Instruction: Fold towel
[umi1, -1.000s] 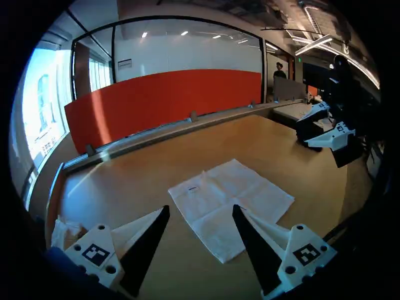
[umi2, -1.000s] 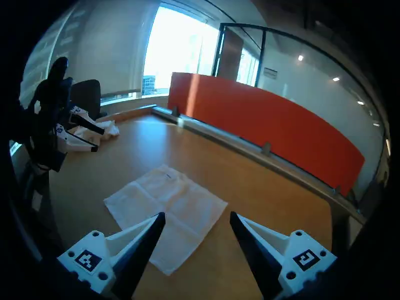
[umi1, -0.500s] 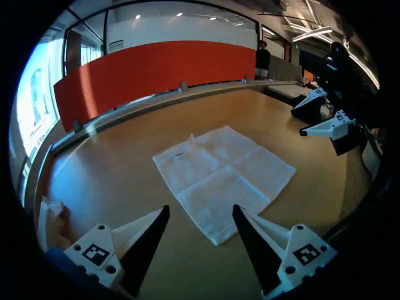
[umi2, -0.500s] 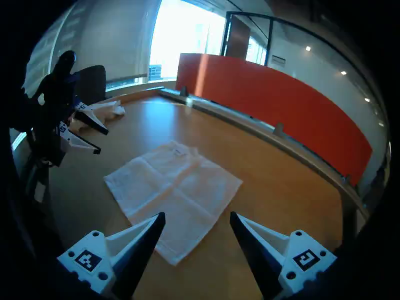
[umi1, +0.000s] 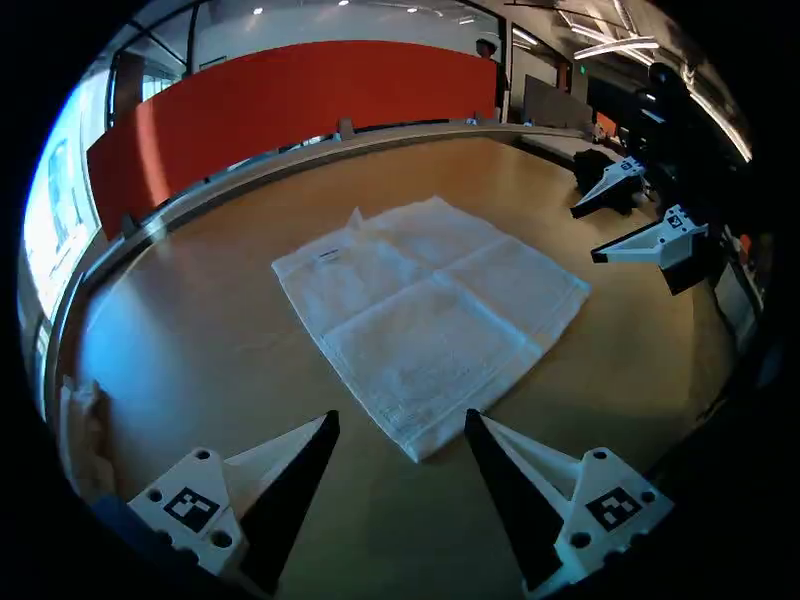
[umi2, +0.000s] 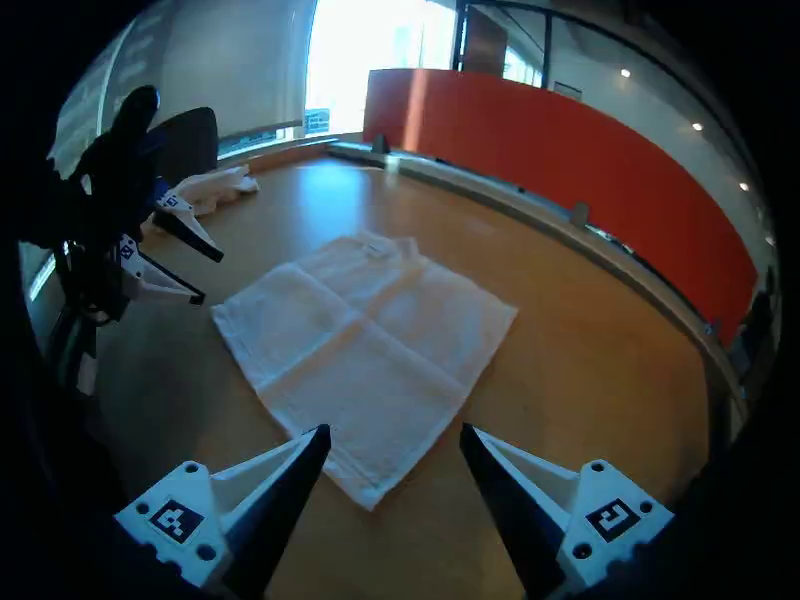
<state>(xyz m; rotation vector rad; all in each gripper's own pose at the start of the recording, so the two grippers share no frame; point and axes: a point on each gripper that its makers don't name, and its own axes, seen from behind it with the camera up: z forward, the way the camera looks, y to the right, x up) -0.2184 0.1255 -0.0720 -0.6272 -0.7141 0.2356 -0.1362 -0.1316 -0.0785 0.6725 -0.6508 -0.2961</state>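
A white towel (umi1: 430, 300) lies spread flat on the wooden table (umi1: 200, 330), creased into quarters, with a small tag at its far left part. My left gripper (umi1: 400, 425) hovers open just before the towel's near corner, nothing between its fingers. In the right gripper view the same towel (umi2: 365, 340) lies flat, and my right gripper (umi2: 395, 440) is open above its near corner. The right gripper (umi1: 625, 215) also appears at the right of the left gripper view. The left gripper (umi2: 180, 255) appears at the left of the right gripper view, beside the towel's left corner.
A crumpled white cloth (umi2: 215, 187) lies at the table's far left end in the right gripper view. A raised rail (umi1: 300, 160) and an orange partition (umi1: 300, 95) run along the table's far side. A dark chair (umi2: 185, 145) stands behind the cloth.
Both grippers have come closer to the towel and tilted downward, so the towel looks larger and its near corners sit between the fingertips. Both stayed open.
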